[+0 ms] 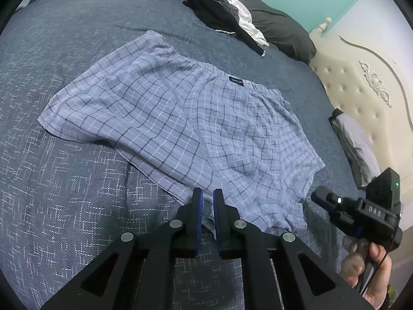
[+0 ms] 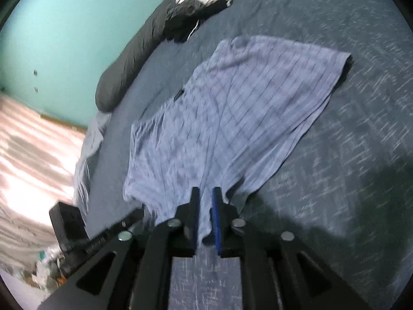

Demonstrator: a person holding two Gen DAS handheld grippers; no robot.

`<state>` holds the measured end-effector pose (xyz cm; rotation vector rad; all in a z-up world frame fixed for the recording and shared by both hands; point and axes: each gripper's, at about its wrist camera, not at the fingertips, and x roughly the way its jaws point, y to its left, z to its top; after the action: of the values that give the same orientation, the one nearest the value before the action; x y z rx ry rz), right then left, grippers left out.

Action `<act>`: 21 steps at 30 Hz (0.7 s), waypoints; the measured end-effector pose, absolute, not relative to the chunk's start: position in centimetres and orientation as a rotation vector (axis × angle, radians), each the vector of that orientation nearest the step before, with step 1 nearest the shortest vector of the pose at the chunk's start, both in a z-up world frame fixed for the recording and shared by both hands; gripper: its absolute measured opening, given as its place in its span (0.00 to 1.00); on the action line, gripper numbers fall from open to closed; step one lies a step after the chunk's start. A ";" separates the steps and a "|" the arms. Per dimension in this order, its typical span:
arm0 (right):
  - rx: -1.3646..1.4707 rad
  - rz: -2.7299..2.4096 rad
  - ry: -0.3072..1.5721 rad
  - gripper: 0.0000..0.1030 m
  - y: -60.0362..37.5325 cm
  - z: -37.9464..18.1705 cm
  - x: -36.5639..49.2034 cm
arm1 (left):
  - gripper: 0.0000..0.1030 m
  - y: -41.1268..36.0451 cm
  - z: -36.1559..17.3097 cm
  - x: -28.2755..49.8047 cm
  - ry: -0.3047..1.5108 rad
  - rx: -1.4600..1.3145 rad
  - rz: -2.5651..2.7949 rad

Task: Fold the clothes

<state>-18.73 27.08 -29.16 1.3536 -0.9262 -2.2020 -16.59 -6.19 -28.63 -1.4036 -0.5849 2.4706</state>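
Your right wrist view is motion-blurred: the checked shorts [image 2: 232,108] lose their pattern, and their near hem hides behind your right gripper [image 2: 205,193].

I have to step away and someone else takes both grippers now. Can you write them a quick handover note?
Left gripper: jaws slightly apart over the near hem of the checked shorts; fabric lies between the pads, grip not clear.
Right gripper: same, at the other near corner; view blurred.
Shorts lie spread flat on the blue bedspread, waistband far side.
Done: laid out. Left: every fold.
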 end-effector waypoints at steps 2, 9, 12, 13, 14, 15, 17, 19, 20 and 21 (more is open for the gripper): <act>1.353 -2.196 -0.983 0.20 27.9 -29.7 -19.3 | 0.10 -6.2 -28.7 -16.5 -0.584 -1.406 2.469; 1.381 -2.114 -1.101 0.32 28.1 -31.1 -20.4 | 0.12 -6.6 -28.7 -16.5 -0.589 -1.405 2.473; 1.403 -2.102 -1.105 0.32 27.7 -31.4 -20.5 | 0.12 -6.8 -28.7 -16.5 -0.593 -1.406 2.474; 1.413 -2.093 -1.112 0.32 27.6 -31.6 -20.5 | 0.13 -6.8 -28.7 -16.5 -0.593 -1.406 2.474; 1.422 -2.078 -1.128 0.32 27.5 -31.8 -20.5 | 0.13 -6.8 -28.7 -16.5 -0.593 -1.406 2.475; 1.434 -2.058 -1.148 0.32 27.4 -32.1 -20.5 | 0.13 -6.9 -28.7 -16.5 -0.593 -1.406 2.475; 1.439 -2.049 -1.166 0.32 27.4 -32.3 -20.5 | 0.14 -6.9 -28.8 -16.5 -0.594 -1.407 2.475; 1.437 -2.052 -1.176 0.32 27.4 -32.4 -20.7 | 0.14 -6.9 -28.8 -16.4 -0.595 -1.410 2.475; 1.434 -2.058 -1.178 0.32 27.4 -32.4 -20.7 | 0.14 -6.9 -28.8 -16.4 -0.594 -1.410 2.475; 1.430 -2.069 -1.173 0.32 27.4 -32.4 -20.8 | 0.14 -6.9 -28.9 -16.4 -0.595 -1.411 2.475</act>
<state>-20.80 27.41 -32.39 1.4299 -1.1727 -2.0694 -16.42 -6.94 -28.87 -1.4107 -0.5946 2.4751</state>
